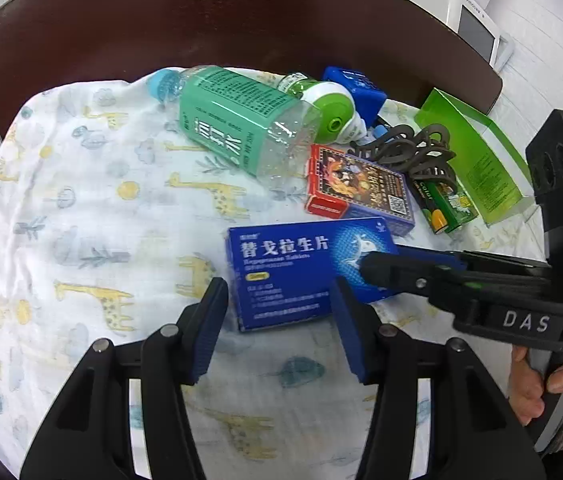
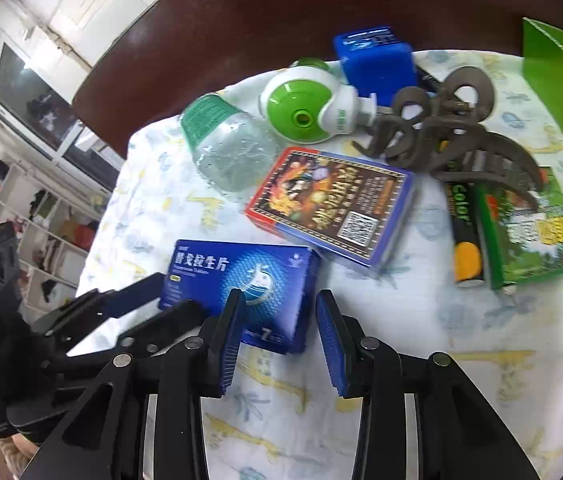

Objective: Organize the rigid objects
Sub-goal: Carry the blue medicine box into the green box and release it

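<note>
A blue medicine box (image 1: pixel 293 276) lies flat on a giraffe-print cloth (image 1: pixel 81 220). My left gripper (image 1: pixel 277 288) is open just short of the box, whose near edge shows between its blue pads (image 1: pixel 209 328), and a strip of cloth separates the left pad from it. My right gripper (image 1: pixel 377 258) reaches in from the right over the box's right end. In the right wrist view the box (image 2: pixel 241 284) has its near right corner between the open right gripper (image 2: pixel 280 296), with a gap at the right pad. The left gripper (image 2: pixel 179 292) sits at the box's left end.
Behind the box lie a card box (image 1: pixel 361 188), a clear green-labelled bottle (image 1: pixel 241 124), a green-white round device (image 1: pixel 333 108), a blue cube (image 1: pixel 361 88), a brown hair claw (image 1: pixel 413 152), batteries (image 1: pixel 437 204) and a green carton (image 1: pixel 477 160). A dark table (image 1: pixel 161 20) lies under the cloth. A hand (image 1: pixel 529 380) holds the right gripper.
</note>
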Action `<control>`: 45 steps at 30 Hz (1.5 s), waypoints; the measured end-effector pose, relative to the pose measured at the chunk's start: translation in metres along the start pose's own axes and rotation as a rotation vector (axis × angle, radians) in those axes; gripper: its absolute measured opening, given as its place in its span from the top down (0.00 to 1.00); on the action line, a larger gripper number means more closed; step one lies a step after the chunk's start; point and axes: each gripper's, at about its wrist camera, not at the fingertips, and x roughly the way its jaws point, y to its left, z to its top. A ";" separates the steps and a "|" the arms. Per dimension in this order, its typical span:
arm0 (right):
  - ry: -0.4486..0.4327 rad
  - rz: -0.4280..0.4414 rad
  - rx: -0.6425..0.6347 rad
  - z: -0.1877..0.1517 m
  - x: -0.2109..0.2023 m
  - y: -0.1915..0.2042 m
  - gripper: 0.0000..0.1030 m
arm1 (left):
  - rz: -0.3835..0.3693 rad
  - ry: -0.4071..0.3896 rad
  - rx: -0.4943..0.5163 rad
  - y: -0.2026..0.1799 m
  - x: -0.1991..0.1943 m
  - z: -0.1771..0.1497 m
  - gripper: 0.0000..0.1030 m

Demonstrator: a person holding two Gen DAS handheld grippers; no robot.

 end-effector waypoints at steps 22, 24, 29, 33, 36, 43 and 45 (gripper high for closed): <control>-0.406 -0.085 0.029 0.008 -0.173 -0.098 0.63 | 0.026 -0.150 0.383 -0.194 -0.016 0.074 0.51; -0.434 -0.115 0.055 0.008 -0.190 -0.120 0.63 | 0.002 -0.144 0.422 -0.219 -0.004 0.083 0.51; -0.479 -0.182 0.098 0.007 -0.221 -0.172 0.63 | -0.051 -0.120 0.495 -0.270 0.022 0.100 0.51; -0.498 -0.202 0.134 0.010 -0.236 -0.213 0.63 | -0.090 -0.086 0.518 -0.300 0.041 0.109 0.51; -0.500 -0.222 0.146 0.015 -0.240 -0.233 0.63 | -0.093 -0.058 0.538 -0.319 0.058 0.115 0.51; -0.494 -0.270 0.209 0.022 -0.243 -0.275 0.63 | -0.142 0.014 0.547 -0.346 0.089 0.120 0.51; -0.495 -0.302 0.211 0.024 -0.242 -0.282 0.63 | -0.150 0.031 0.541 -0.353 0.099 0.121 0.51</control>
